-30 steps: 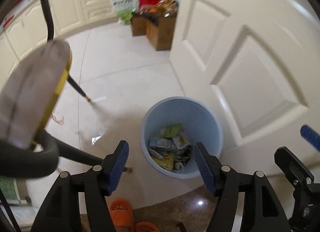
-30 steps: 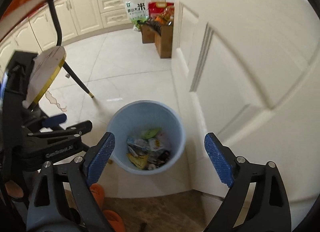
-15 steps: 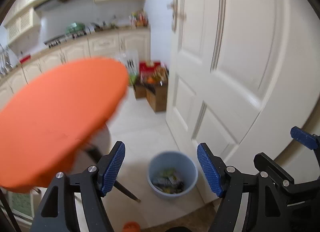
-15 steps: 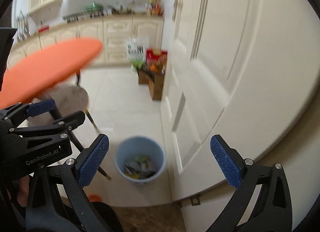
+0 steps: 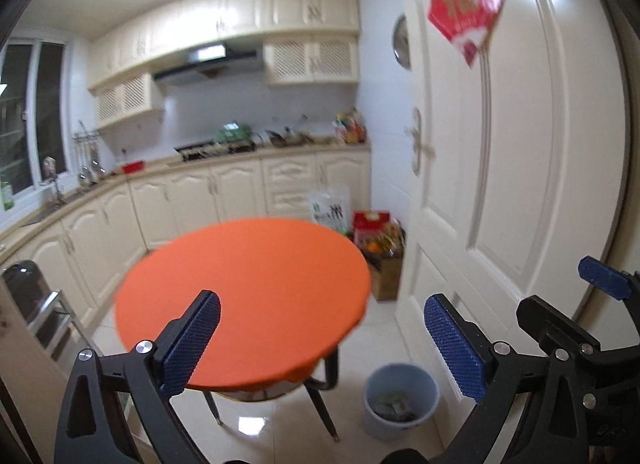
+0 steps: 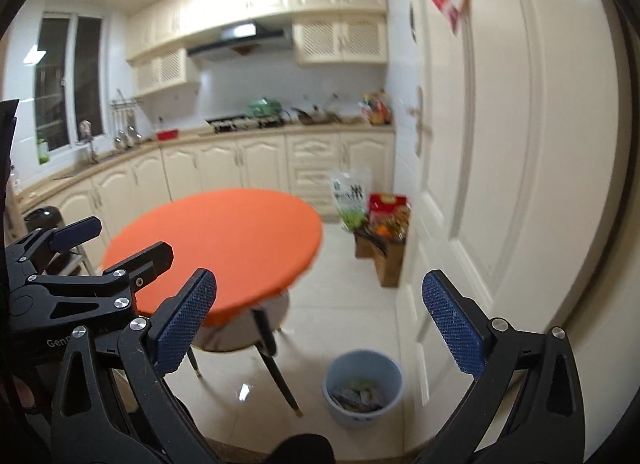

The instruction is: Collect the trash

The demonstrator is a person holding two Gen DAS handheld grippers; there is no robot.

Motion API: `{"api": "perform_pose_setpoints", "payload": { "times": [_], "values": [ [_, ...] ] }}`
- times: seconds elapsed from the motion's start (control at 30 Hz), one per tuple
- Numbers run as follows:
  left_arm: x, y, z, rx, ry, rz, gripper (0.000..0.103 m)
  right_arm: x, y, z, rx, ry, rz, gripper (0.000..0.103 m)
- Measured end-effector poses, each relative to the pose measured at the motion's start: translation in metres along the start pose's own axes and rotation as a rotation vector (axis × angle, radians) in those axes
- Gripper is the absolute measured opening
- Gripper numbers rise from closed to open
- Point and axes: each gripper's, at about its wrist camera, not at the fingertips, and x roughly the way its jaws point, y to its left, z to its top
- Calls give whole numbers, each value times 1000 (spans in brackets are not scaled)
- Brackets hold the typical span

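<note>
At the far left, a run of cream-coloured kitchen cabinets [image 5: 192, 199] is curving round under the worktop, with a dark-paned window [image 6: 66, 79] sitting above it. The black left gripper with blue ribbed pads [image 5: 320, 344] is hovering with its jaws spread wide and nothing lying between them; in the right wrist view the same tool is showing at the left edge, level with the tabletop. Ahead of it, a round table with a bright orange top [image 5: 244, 296] is standing on dark slanted legs, its surface showing bare in both views. To the right of the table legs, a pale blue round plastic trash bin [image 5: 400, 400] is sitting on the glossy white floor tiles, just beside the foot of the door, holding a heap of crumpled wrappers [image 6: 358, 398]. The black right gripper with blue ribbed pads [image 6: 320, 328] is also gaping open and carrying nothing, well above the bin. Further back, brown cardboard boxes of groceries [image 6: 382, 242] are resting against the wall. At the far right, a tall white panelled door [image 5: 516, 167] is bearing a red paper decoration [image 5: 466, 3] near its top.
</note>
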Motion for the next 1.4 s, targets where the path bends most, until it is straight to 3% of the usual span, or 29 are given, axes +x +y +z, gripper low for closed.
{"api": "perform_pose_setpoints", "payload": {
  "times": [0.1,0.33,0.6,1.4],
  "values": [
    [-34,-7,-7,-25,-33,16,102,-13,12,10,-1,-27,37,103],
    [-55,-20,-19,-31,-67,92,102,-29,22,15,1,-74,66,103],
    [-54,-24,-24,-48,-93,137,102,-38,33,14,-6,-86,44,103],
    [-65,-24,-24,-72,-135,158,102,-54,39,10,-10,-113,44,103]
  ]
}}
